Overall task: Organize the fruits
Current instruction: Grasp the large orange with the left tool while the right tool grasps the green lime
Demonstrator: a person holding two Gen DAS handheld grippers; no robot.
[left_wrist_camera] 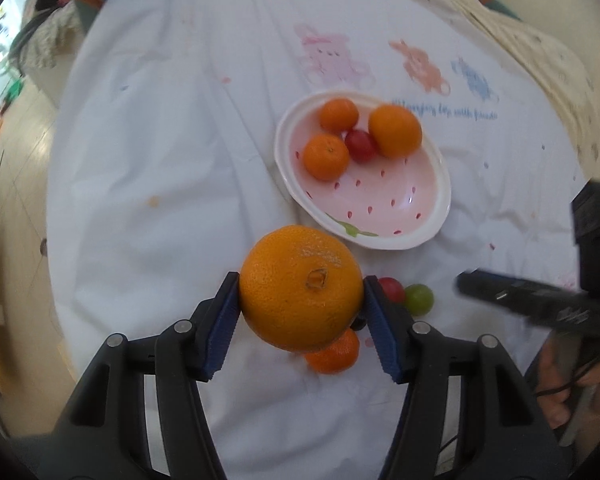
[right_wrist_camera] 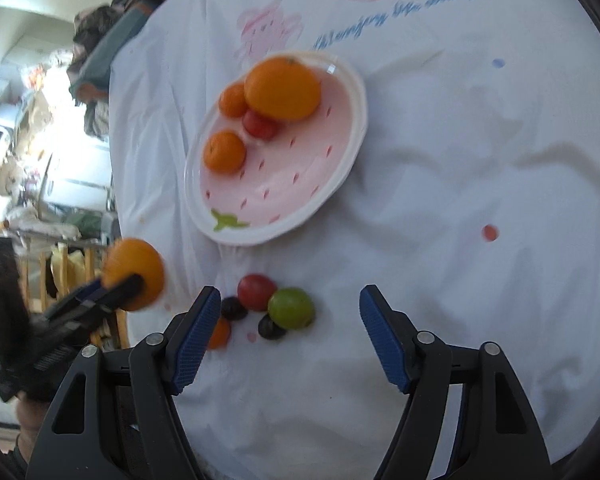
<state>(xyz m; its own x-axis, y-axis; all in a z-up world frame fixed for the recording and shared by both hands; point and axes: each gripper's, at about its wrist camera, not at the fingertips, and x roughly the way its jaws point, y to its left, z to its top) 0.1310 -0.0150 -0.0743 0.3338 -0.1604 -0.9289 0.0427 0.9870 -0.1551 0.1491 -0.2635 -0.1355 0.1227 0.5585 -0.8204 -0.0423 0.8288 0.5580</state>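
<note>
My left gripper [left_wrist_camera: 300, 292] is shut on a large orange [left_wrist_camera: 301, 287] and holds it above the white cloth, near the front rim of the pink strawberry plate [left_wrist_camera: 400, 216]. The plate holds a big orange [left_wrist_camera: 395, 131], two small mandarins [left_wrist_camera: 326, 157] and a red fruit [left_wrist_camera: 361, 145]. Loose on the cloth lie a red fruit [right_wrist_camera: 256, 291], a green one [right_wrist_camera: 291, 308], two dark ones [right_wrist_camera: 233, 308] and a small mandarin [right_wrist_camera: 219, 334]. My right gripper [right_wrist_camera: 290, 310] is open, with the green fruit between its fingers' line. The left gripper and its orange [right_wrist_camera: 133, 280] show at the left of the right wrist view.
A white cloth with cartoon prints [left_wrist_camera: 328, 54] covers the table [left_wrist_camera: 160, 200]. The table's left edge drops to a cluttered room with a wooden chair [right_wrist_camera: 72, 268]. A patterned cover [left_wrist_camera: 540, 52] lies at the far right.
</note>
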